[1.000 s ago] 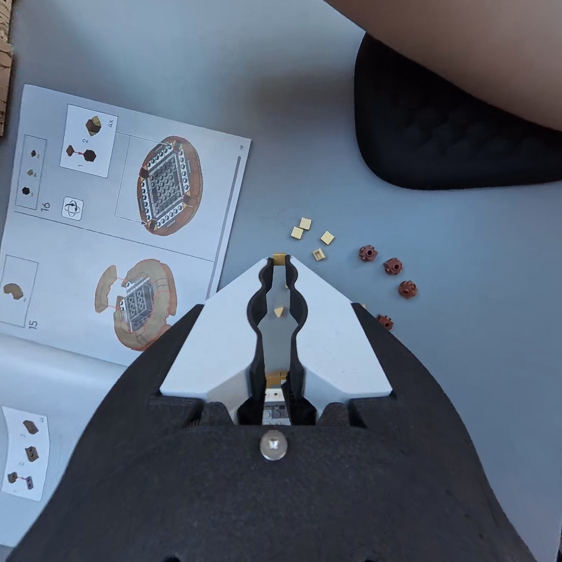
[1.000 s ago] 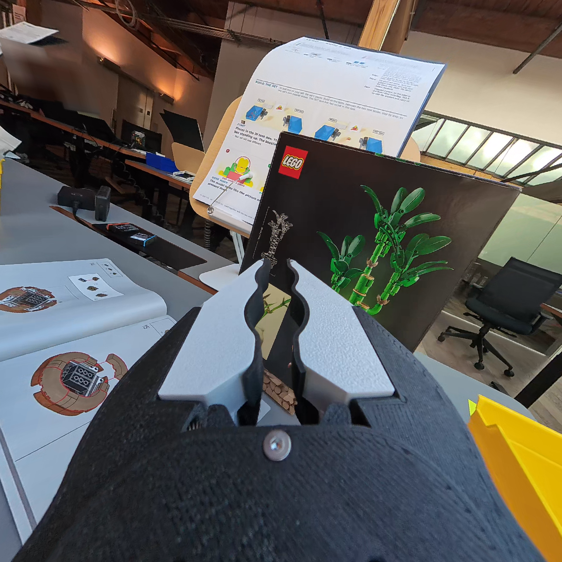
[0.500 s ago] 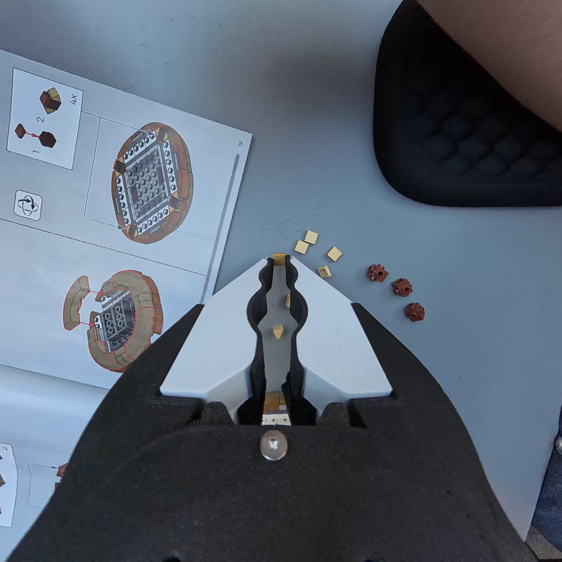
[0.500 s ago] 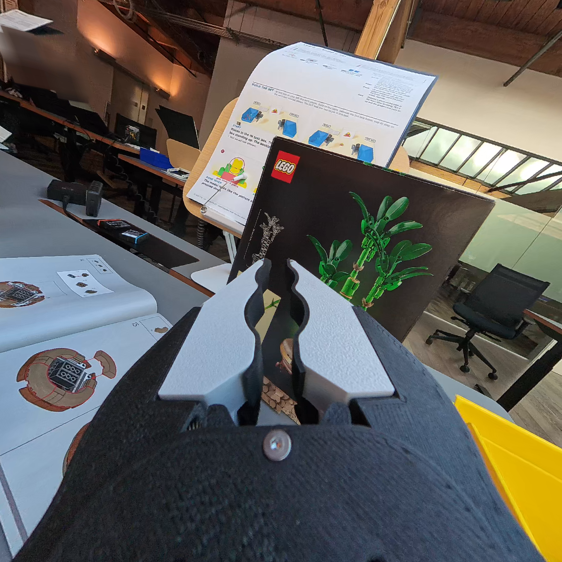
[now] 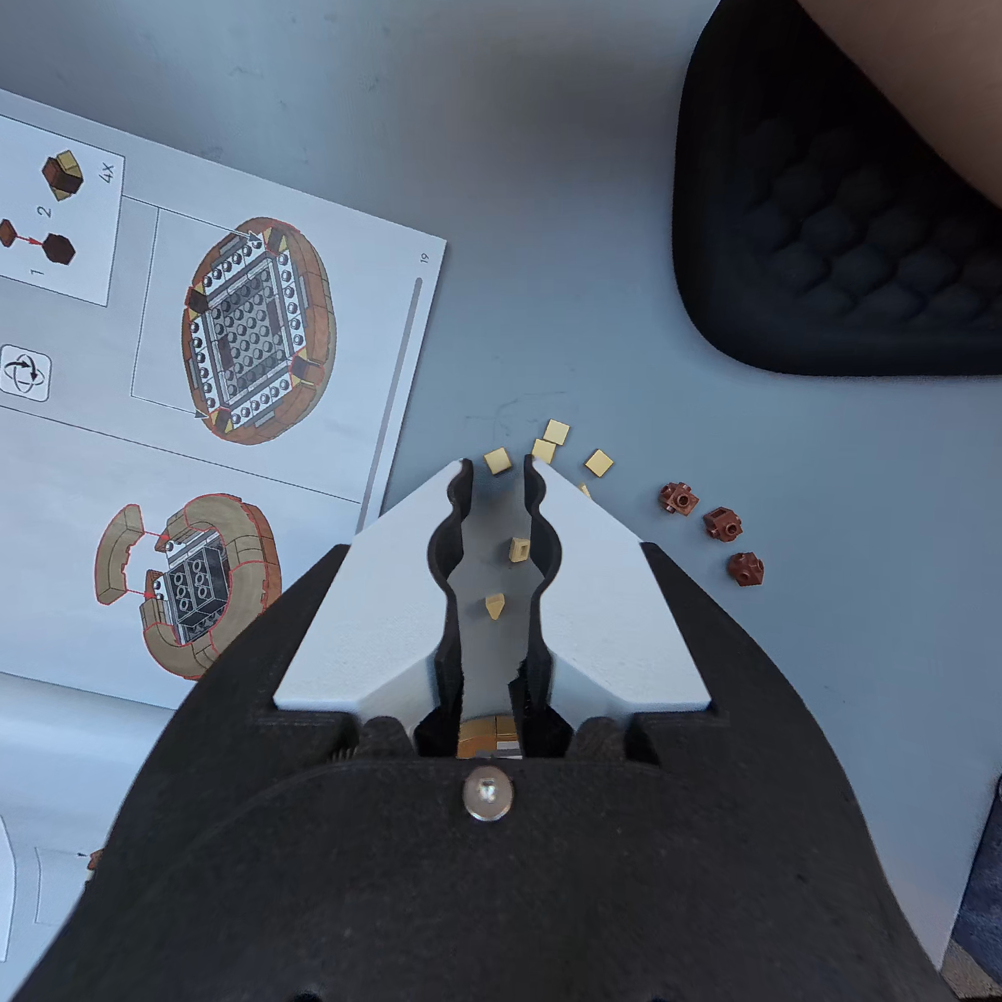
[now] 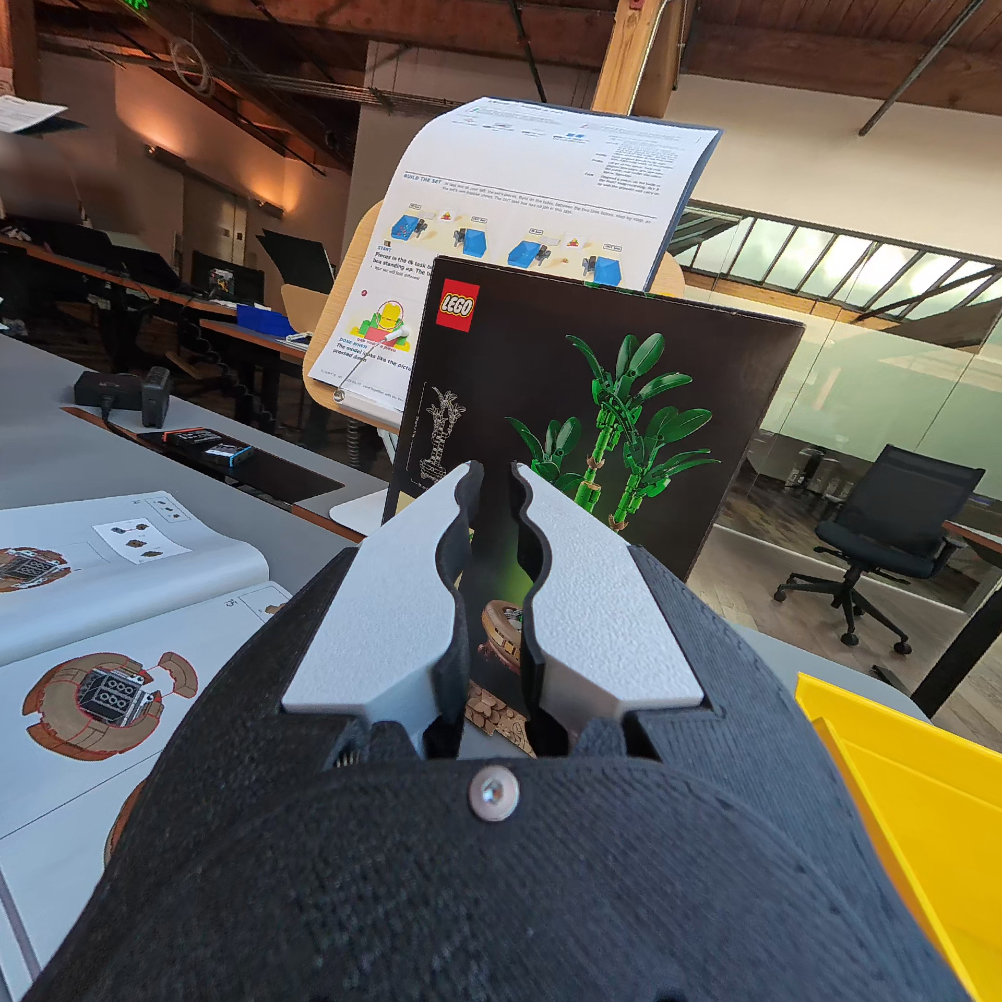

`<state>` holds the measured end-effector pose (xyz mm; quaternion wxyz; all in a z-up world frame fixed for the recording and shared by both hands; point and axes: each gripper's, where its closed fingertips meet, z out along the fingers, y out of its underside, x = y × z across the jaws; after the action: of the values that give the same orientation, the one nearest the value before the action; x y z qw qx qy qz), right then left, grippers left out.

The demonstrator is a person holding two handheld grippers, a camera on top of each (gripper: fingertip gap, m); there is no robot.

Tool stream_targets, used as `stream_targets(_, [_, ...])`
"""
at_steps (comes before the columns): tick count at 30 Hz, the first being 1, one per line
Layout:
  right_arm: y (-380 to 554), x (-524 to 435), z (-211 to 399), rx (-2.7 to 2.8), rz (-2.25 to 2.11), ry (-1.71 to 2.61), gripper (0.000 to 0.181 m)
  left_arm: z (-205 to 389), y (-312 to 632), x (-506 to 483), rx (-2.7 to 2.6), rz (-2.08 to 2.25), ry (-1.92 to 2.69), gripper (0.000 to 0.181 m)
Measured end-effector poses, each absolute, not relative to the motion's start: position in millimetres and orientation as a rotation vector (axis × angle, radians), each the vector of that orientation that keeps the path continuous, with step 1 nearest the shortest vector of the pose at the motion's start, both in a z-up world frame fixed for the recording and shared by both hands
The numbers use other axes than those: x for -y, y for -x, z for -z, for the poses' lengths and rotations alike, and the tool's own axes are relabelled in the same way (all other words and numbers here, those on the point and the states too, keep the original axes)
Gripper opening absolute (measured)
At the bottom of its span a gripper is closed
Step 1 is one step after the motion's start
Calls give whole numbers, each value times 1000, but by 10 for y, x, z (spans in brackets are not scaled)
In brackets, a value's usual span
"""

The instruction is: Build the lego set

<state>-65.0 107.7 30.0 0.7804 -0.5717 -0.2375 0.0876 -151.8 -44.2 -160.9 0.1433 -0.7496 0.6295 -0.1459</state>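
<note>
Tan tile [image 5: 498,461] lies between the left gripper [image 5: 498,465] jaws (parted).

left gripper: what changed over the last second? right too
The left gripper opened and let go of the tan tile it was pinching; the tile now lies loose between the fingertips. The brown pieces and instruction booklet have not shifted on the table. The right gripper is still slightly open and empty, facing the set box.
</note>
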Motion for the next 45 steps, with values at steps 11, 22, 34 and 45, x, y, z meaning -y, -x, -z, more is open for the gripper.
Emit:
stream_targets(11, [607, -1082, -325, 481, -218, 1225, 9, 662, 2248, 164, -1130, 611, 1965, 25])
stream_targets(22, [738, -1071, -276, 541, -183, 1239, 9, 829, 3389, 483, -771, 645, 1979, 66])
stream_targets(34, [789, -1062, -231, 561, -174, 1255, 9, 1375, 3008, 851, -1252, 414, 1944, 122])
stream_targets(45, [788, -1105, -182, 569, -179, 1271, 9, 1506, 2956, 726, -1301, 425, 1968, 104])
